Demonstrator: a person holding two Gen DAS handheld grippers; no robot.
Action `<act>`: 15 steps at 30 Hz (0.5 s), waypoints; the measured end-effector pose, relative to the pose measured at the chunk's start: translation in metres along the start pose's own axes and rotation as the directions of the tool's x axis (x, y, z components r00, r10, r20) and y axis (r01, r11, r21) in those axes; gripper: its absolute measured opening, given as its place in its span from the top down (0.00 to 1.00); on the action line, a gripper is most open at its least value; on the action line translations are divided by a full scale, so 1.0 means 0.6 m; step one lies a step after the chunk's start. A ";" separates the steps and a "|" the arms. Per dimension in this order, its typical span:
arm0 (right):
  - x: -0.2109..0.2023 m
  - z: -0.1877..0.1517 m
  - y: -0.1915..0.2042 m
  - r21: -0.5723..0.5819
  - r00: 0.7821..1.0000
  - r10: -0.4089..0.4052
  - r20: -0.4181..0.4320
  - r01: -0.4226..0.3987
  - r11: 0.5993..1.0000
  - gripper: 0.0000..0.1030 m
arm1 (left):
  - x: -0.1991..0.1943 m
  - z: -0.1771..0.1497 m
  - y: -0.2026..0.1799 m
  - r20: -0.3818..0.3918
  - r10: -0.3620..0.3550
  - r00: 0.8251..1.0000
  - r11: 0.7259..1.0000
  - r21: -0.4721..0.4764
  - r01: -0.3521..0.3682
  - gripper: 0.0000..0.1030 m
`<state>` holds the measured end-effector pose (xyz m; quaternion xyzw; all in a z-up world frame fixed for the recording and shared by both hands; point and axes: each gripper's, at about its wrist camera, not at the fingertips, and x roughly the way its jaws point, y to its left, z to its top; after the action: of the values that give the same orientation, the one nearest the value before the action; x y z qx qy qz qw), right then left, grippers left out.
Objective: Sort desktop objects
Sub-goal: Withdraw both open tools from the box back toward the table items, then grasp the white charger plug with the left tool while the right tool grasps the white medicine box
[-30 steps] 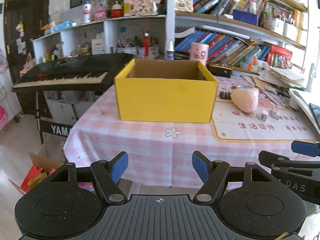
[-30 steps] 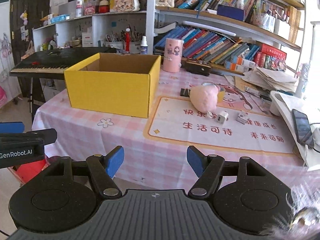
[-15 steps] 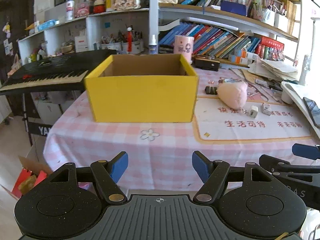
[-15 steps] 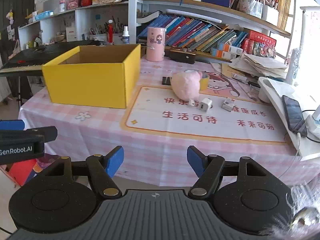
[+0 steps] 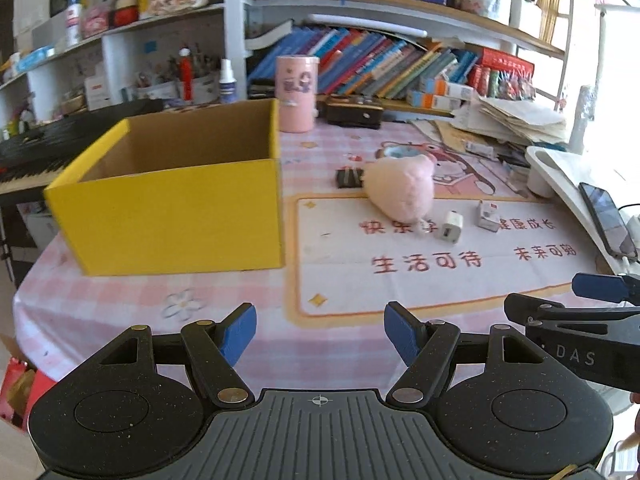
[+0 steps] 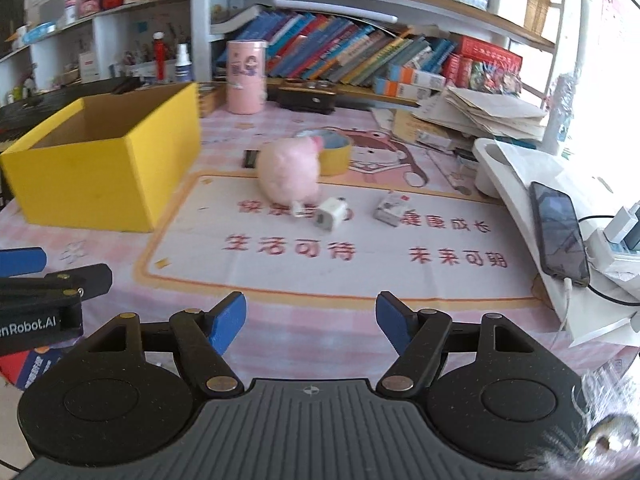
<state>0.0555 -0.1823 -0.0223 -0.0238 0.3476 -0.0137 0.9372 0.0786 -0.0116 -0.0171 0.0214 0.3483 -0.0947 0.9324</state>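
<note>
We are holding the left gripper [image 5: 320,330] with its blue-tipped fingers [image 5: 239,328] spread wide, gripping nothing and touching nothing, above the near edge of the tabletop [image 5: 120,300]. We are holding the right gripper [image 6: 311,322] the same way, its fingers [image 6: 394,320] spread wide and empty, just beside the left one.

The yellow box [image 5: 176,200] is sitting open-topped on the left part of the tabletop. To its right, on the printed mat [image 5: 420,280], the pink plush toy [image 5: 400,190] is lying with a white charger plug [image 5: 451,227] just beside its near side and a small white packet [image 5: 489,216] near the plug. A black clip [image 5: 349,178] is lying close against the plush's far left side, and in the right wrist view a yellow tape roll [image 6: 334,154] is showing behind the plush. A pink cylinder cup [image 5: 297,99] is standing upright behind the box.

Compared with a second ago, we are seeing both grippers closer to the tabletop and turned more toward the mat: the box has slid leftward in the left wrist view, and the plush and small items now appear larger and nearer. The fingers are just as wide apart as before.
</note>
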 end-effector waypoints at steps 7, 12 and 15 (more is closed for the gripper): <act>0.045 0.022 -0.065 0.011 1.000 0.001 -0.024 -0.001 1.000 0.32 | 0.044 0.027 -0.059 -0.021 -0.009 1.000 1.000 0.011 0.009 0.30; 0.077 0.037 -0.108 0.005 0.999 0.022 -0.038 -0.022 1.000 0.32 | 0.071 0.045 -0.099 -0.024 0.001 1.000 1.000 0.009 0.000 0.30; 0.095 0.047 -0.132 -0.003 0.998 0.040 -0.040 -0.040 0.999 0.32 | 0.086 0.054 -0.117 -0.028 0.017 0.999 1.000 0.004 -0.017 0.31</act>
<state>0.1166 -0.2629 -0.0338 -0.0181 0.3669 0.0052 0.9301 0.1242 -0.0922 -0.0242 0.0272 0.3610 -0.0870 0.9281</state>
